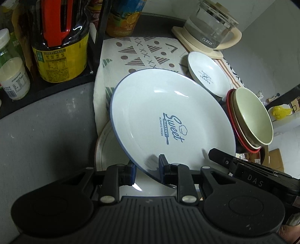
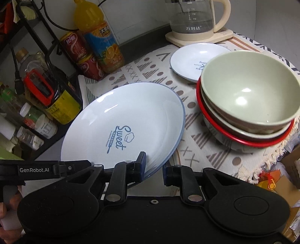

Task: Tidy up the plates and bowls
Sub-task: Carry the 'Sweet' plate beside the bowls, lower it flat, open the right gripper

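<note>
- The left gripper [image 1: 146,169] is closest in the left wrist view, its 2 blue-padded jaws clenched on the near rim of the big white plate [image 1: 168,120], 1 pad above the rim and 1 below.
- The right gripper [image 2: 154,168] also sits at that plate's near rim in the right wrist view: its left finger [image 2: 141,165] lies against the top face of the big white plate [image 2: 123,125], while the other finger stands just off the edge with a gap showing, so I cannot tell whether these jaws are truly gripping.
- The plate, blue-rimmed and printed "Sweet Bakery", is tilted, raised above another pale plate [image 1: 102,148] that lies flat under it on the patterned cloth [image 1: 142,50].
- Just beyond, on the right side, stands a stack of bowls [image 2: 247,105]: a green bowl on top, a cream 1 under it, and a red-rimmed bowl at the bottom, resting on the cloth near its fringed edge.
- Farther back lies a small white plate [image 2: 193,60], flat on the cloth, partly hidden by the green bowl.
- Behind it stands a glass kettle [image 2: 195,16] on a cream base.
- At the far left, a black rack [image 1: 93,47] holds bottles and jars; an orange juice bottle [image 2: 99,37] and 2 red cans [image 2: 82,56] stand beside it.
</note>
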`<state>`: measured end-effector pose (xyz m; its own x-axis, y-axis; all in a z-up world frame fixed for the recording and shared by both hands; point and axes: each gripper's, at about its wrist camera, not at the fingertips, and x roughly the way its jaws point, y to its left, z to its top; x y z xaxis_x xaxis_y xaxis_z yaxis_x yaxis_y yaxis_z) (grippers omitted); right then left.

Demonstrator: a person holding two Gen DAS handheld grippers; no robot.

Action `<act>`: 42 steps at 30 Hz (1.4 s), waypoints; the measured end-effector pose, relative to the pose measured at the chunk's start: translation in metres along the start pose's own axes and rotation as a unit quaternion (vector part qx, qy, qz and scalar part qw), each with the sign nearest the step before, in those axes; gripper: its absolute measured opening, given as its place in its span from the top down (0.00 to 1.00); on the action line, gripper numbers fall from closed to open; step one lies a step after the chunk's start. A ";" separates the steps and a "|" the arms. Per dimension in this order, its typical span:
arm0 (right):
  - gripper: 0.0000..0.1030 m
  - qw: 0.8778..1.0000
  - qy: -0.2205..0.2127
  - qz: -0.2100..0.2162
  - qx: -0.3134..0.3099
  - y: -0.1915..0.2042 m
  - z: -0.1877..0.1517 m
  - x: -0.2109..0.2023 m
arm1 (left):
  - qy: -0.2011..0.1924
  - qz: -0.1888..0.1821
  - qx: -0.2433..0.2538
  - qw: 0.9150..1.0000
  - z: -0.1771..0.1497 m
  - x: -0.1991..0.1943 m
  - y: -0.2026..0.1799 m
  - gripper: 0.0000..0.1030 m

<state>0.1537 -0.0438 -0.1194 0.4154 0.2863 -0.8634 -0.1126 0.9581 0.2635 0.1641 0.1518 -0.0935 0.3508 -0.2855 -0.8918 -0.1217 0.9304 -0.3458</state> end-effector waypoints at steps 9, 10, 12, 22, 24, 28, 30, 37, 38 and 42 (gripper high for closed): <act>0.83 1.000 0.016 0.009 -0.006 -0.004 -0.010 -0.008 | 0.024 -0.003 -0.009 1.000 -0.011 -0.007 -0.001 0.78; 0.83 1.000 0.019 0.011 -0.006 -0.004 -0.012 -0.007 | 0.027 -0.002 -0.013 1.000 -0.013 -0.008 0.000 0.78; 0.83 1.000 0.026 0.014 -0.007 -0.005 -0.015 -0.006 | 0.032 0.001 -0.017 0.999 -0.016 -0.008 0.000 0.78; 0.83 0.998 0.050 0.016 -0.016 -0.005 -0.021 -0.003 | 0.046 0.006 -0.036 0.998 -0.030 -0.004 0.004 0.77; 0.83 0.998 0.056 0.016 -0.016 -0.006 -0.023 -0.002 | 0.051 0.005 -0.040 0.998 -0.033 -0.002 0.005 0.77; 0.83 0.998 0.065 0.015 -0.016 -0.007 -0.025 -0.001 | 0.056 0.003 -0.043 0.998 -0.036 -0.001 0.005 0.77; 0.83 0.997 0.069 0.013 -0.015 -0.008 -0.026 0.000 | 0.061 0.003 -0.044 0.997 -0.036 0.000 0.005 0.76; 0.83 0.996 0.090 0.019 -0.007 -0.012 -0.025 0.005 | 0.087 0.010 -0.055 0.995 -0.035 0.004 0.002 0.73; 0.83 0.995 0.093 0.021 -0.006 -0.012 -0.025 0.005 | 0.094 0.015 -0.057 0.994 -0.034 0.005 0.001 0.70; 0.83 0.994 0.108 0.011 -0.014 -0.013 -0.022 0.009 | 0.114 0.059 -0.043 0.991 -0.032 0.006 -0.002 0.68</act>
<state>0.1394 -0.0531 -0.1400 0.2090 0.2997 -0.9309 -0.1459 0.9508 0.2734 0.1366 0.1408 -0.1079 0.1112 -0.2293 -0.9670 -0.2314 0.9403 -0.2495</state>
